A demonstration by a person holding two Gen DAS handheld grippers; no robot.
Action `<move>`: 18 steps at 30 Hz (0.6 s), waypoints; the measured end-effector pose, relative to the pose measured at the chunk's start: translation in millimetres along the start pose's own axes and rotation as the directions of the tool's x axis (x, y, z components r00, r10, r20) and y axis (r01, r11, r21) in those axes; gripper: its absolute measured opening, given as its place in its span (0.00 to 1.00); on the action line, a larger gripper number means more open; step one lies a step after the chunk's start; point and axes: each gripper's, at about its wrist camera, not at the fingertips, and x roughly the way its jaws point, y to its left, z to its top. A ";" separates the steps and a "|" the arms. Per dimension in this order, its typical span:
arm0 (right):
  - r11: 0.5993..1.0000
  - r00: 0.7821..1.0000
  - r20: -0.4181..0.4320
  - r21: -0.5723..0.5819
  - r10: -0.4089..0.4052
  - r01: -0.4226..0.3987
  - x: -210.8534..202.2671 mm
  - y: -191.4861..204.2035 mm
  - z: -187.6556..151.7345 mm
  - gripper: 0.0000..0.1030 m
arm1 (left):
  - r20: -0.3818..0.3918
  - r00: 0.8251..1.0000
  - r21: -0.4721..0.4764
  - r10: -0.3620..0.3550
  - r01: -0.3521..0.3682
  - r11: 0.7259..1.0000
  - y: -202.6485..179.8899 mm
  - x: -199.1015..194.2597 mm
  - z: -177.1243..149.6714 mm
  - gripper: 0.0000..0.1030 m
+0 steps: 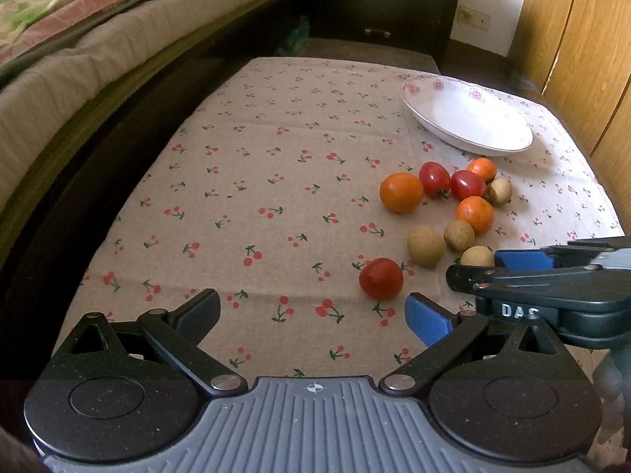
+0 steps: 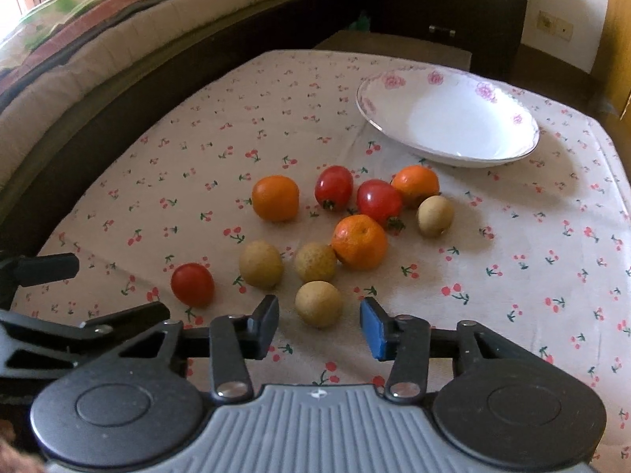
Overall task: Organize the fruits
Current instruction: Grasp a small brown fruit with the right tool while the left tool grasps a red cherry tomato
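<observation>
Several small fruits lie loose on the cherry-print tablecloth (image 1: 256, 157): oranges (image 2: 275, 198), red tomatoes (image 2: 333, 188) and tan longans (image 2: 261, 264). A white flowered plate (image 2: 449, 118) stands empty behind them; it also shows in the left wrist view (image 1: 465, 118). My right gripper (image 2: 319, 329) is open, with its fingers on either side of the nearest longan (image 2: 318, 303) without touching it. My left gripper (image 1: 311, 315) is open and empty over the cloth; a lone tomato (image 1: 381, 278) lies just ahead of its blue right finger (image 1: 428, 323). The right gripper (image 1: 485, 270) shows at the right of the left wrist view.
A bed with folded blankets (image 1: 98, 39) runs along the left side of the table. A dark cabinet (image 1: 378, 4) stands behind the table. Wooden cupboard doors (image 1: 583, 39) are at the right. The table's right edge (image 2: 619, 181) is near the plate.
</observation>
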 end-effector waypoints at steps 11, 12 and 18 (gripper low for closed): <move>0.999 1.000 0.003 -0.036 -0.027 0.027 -8.8 2.2 0.9 0.27 | 0.000 1.000 0.017 -0.020 0.020 1.000 -3.9 1.2 -0.2 0.99; 0.999 0.999 0.006 -0.030 -0.032 0.032 -11.9 -0.1 0.5 0.27 | 0.007 1.000 0.020 -0.023 0.023 1.000 -4.7 1.1 0.0 0.98; 0.999 1.000 0.019 0.047 -0.012 0.011 -32.9 -23.2 -4.5 0.27 | 0.021 0.999 0.064 -0.031 0.029 0.997 -14.5 10.6 5.4 0.89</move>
